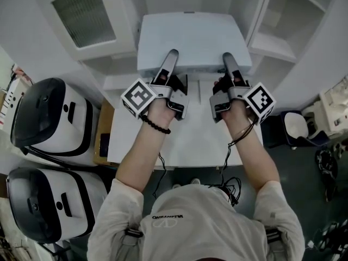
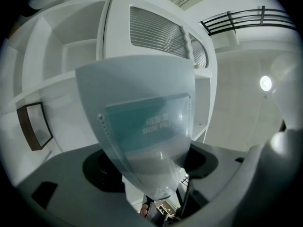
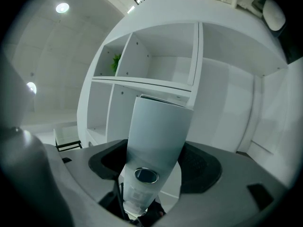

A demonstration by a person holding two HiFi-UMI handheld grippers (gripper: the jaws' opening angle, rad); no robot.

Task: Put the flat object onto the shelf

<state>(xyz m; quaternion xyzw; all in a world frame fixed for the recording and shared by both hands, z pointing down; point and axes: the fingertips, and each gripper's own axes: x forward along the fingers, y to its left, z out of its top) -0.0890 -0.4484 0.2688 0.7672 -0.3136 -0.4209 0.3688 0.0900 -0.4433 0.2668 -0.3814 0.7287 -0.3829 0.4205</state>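
A white shelf unit [image 1: 283,37] is seen at the far side, with a white tabletop [image 1: 190,140] nearer. A flat, pale grey box file [image 1: 190,39] with faint lettering is held over the tabletop's far end. Its near edge is pinched by the jaws of the left gripper [image 1: 172,56] and the right gripper [image 1: 227,58].

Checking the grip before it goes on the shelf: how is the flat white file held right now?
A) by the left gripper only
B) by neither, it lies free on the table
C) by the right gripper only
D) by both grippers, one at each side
D: the flat white file has the left gripper and the right gripper each clamped on its near edge.
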